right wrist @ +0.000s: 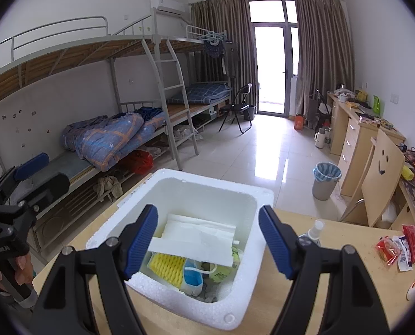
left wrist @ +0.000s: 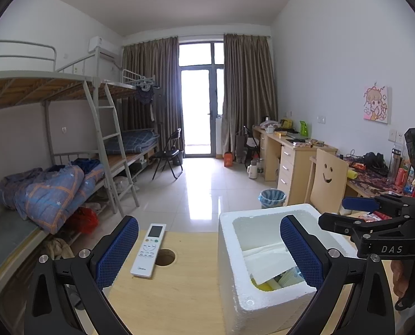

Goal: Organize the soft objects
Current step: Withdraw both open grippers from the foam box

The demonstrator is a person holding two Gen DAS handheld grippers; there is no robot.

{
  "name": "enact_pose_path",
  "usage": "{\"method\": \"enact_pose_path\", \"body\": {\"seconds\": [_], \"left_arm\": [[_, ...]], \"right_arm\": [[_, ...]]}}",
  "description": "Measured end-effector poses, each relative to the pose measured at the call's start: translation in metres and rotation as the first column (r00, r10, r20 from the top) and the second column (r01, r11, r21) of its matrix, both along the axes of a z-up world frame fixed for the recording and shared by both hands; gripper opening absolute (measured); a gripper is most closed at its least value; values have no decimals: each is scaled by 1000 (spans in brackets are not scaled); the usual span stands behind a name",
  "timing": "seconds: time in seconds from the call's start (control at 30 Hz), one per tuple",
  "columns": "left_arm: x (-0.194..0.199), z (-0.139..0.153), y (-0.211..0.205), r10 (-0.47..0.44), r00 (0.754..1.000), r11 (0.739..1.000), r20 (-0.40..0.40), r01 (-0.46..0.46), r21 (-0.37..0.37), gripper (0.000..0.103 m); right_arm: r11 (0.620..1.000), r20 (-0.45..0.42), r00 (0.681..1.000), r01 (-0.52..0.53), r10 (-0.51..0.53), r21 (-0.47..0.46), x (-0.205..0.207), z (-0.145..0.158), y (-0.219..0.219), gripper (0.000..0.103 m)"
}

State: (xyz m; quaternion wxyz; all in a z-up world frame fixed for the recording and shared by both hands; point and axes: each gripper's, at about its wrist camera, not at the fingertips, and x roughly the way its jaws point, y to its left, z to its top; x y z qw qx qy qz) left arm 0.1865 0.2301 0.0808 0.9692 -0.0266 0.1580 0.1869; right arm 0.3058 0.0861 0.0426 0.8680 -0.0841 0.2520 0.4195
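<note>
A white foam box [right wrist: 236,304] stands on the wooden table [right wrist: 333,301]. It also shows in the left wrist view [left wrist: 235,279]. Inside lie a white folded tissue sheet [right wrist: 196,240], a yellow sponge [right wrist: 167,265], a blue and white item [right wrist: 192,277] and a green packet [right wrist: 221,272]. My right gripper [right wrist: 207,245] is open and empty above the box. My left gripper [left wrist: 209,251] is open and empty, at the box's left side. The right gripper also shows in the left wrist view [left wrist: 358,209].
A white remote control [left wrist: 149,249] lies left of the box beside a round hole [left wrist: 165,256] in the table. A small spray bottle [right wrist: 315,231] and red snack packets [right wrist: 400,247] lie right of the box. Bunk beds, desks, a chair and a bin stand beyond.
</note>
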Motion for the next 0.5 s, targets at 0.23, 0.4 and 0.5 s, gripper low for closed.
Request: {"method": "enact_pose_path", "body": {"seconds": [0.23, 0.4, 0.5], "left_arm": [[-2, 1, -5, -10, 1000, 1000, 2, 10, -4, 102], [-4, 2, -9, -15, 1000, 1000, 6, 15, -10, 102], [-5, 3, -13, -15, 1000, 1000, 8, 15, -3, 102]], "right_arm": [[1000, 23, 1000, 9, -9, 9, -8, 6, -10, 82], [1000, 45, 999, 6, -7, 15, -16, 11, -18, 91], [1000, 53, 999, 4, -5, 23, -19, 14, -22, 102]]}}
